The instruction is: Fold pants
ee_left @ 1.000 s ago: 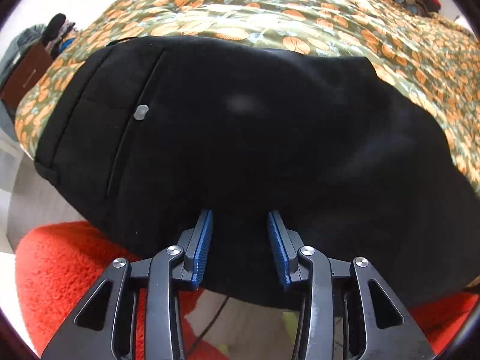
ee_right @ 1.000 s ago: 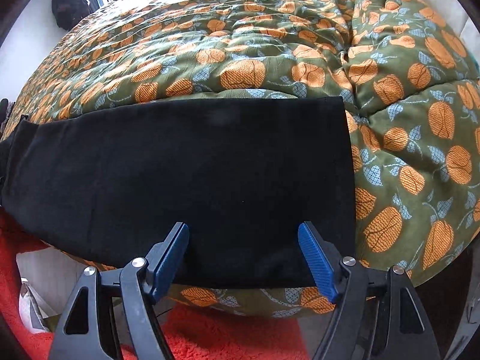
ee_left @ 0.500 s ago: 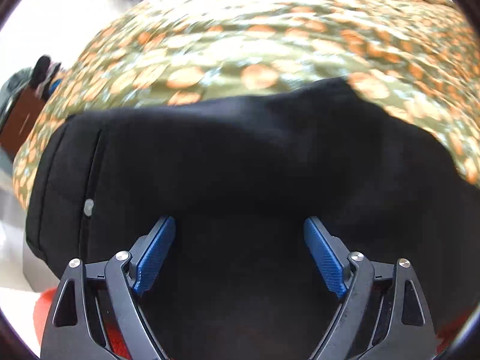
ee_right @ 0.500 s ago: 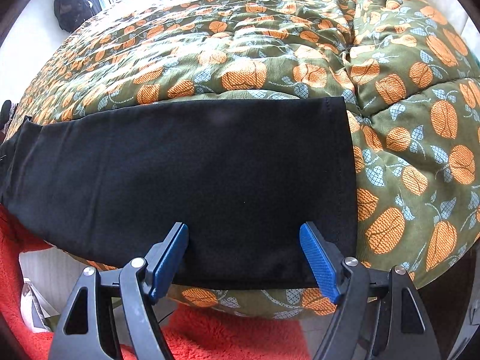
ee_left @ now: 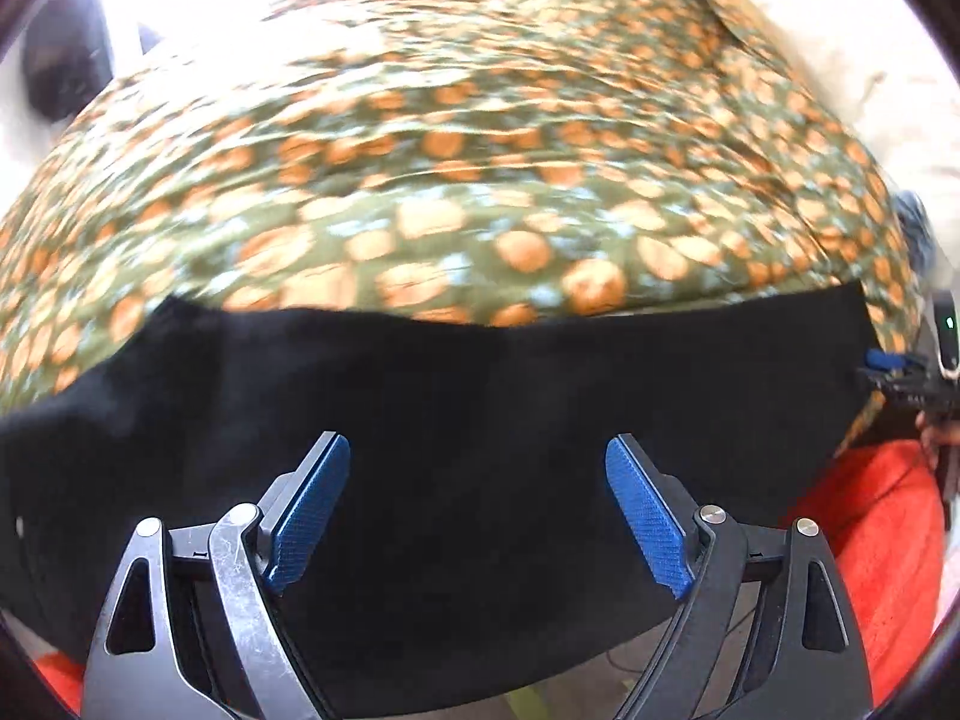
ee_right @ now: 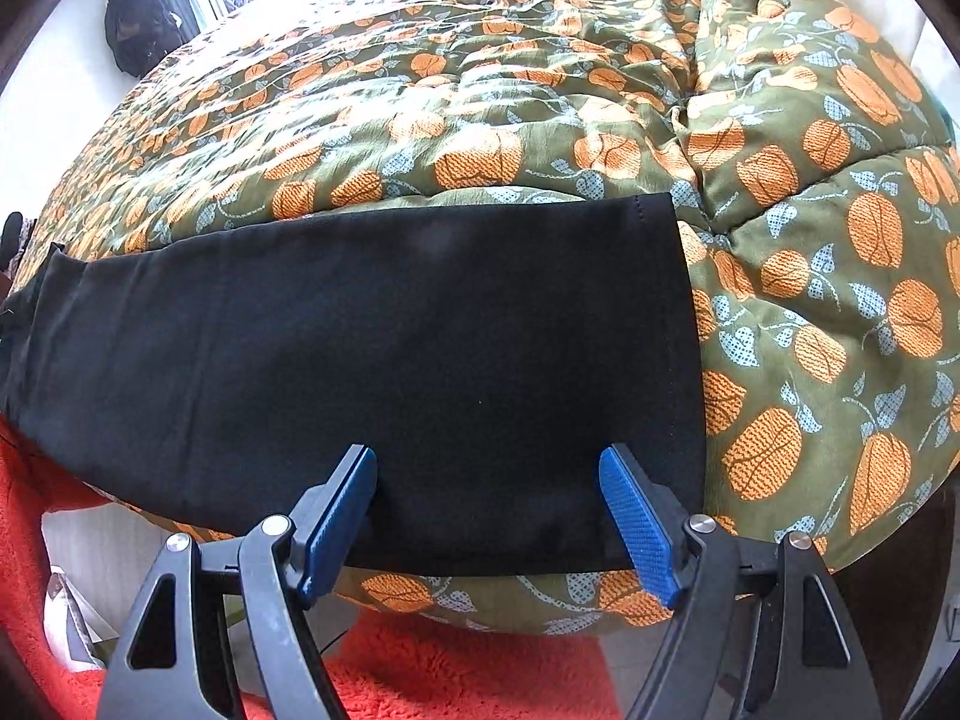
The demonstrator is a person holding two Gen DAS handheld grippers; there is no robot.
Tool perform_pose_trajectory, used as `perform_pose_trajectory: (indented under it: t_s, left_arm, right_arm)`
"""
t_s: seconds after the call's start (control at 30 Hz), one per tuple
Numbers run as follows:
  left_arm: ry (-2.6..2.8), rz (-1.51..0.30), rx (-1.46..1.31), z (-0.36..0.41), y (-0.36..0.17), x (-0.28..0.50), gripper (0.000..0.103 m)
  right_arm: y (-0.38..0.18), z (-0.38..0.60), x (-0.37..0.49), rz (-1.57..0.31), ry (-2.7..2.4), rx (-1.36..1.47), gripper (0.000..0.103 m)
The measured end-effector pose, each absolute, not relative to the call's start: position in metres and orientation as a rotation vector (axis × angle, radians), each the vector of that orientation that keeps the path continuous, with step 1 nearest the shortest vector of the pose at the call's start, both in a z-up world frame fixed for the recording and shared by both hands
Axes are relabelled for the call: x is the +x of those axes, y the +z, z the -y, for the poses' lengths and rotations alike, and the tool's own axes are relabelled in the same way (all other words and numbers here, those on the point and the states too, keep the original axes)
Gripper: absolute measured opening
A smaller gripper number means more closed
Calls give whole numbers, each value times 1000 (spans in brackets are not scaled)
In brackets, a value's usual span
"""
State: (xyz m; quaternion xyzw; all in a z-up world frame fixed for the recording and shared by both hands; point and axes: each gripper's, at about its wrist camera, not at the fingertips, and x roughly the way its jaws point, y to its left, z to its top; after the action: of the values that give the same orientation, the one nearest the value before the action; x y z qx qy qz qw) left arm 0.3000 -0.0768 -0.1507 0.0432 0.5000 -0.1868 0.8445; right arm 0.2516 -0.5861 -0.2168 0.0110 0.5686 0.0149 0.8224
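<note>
Holding both grippers spread apart, left gripper (ee_left: 477, 510) and right gripper (ee_right: 487, 510), you are nearing the pants (ee_right: 390, 348); clamp the 6 o'clock edge squarely.

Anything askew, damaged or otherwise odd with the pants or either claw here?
Nothing stands out. The black pants lie flat along the near edge of the patterned quilt, hem end square. The left claw and right claw are both open, gripping nothing. The left wrist view is motion-blurred, so fine detail there is unclear.
</note>
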Motion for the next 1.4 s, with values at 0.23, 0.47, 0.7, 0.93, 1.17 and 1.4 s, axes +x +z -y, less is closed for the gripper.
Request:
perform_pose_trajectory:
  t_s: [0.23, 0.47, 0.7, 0.93, 1.17, 1.4]
  left_arm:
    - [-425, -1067, 218, 183, -172, 340, 88]
    - [-401, -1105, 309, 207, -206, 318, 88]
    - [-437, -1101, 327, 201, -202, 281, 88]
    - [-524, -1093, 332, 208, -204, 238, 92]
    - [-536, -1071, 370, 214, -210, 226, 95]
    - [-549, -1081, 351, 213, -213, 231, 96]
  right_arm:
    - [-217, 587, 247, -1196, 30, 19, 77]
    - [-216, 586, 244, -1189, 24, -8, 77]
    - [-216, 591, 245, -1179, 38, 40, 77]
    - [-215, 588, 247, -1183, 27, 36, 77]
    - [-205, 599, 240, -1098, 28, 104, 77]
    - [-181, 696, 175, -768, -104, 705, 77]
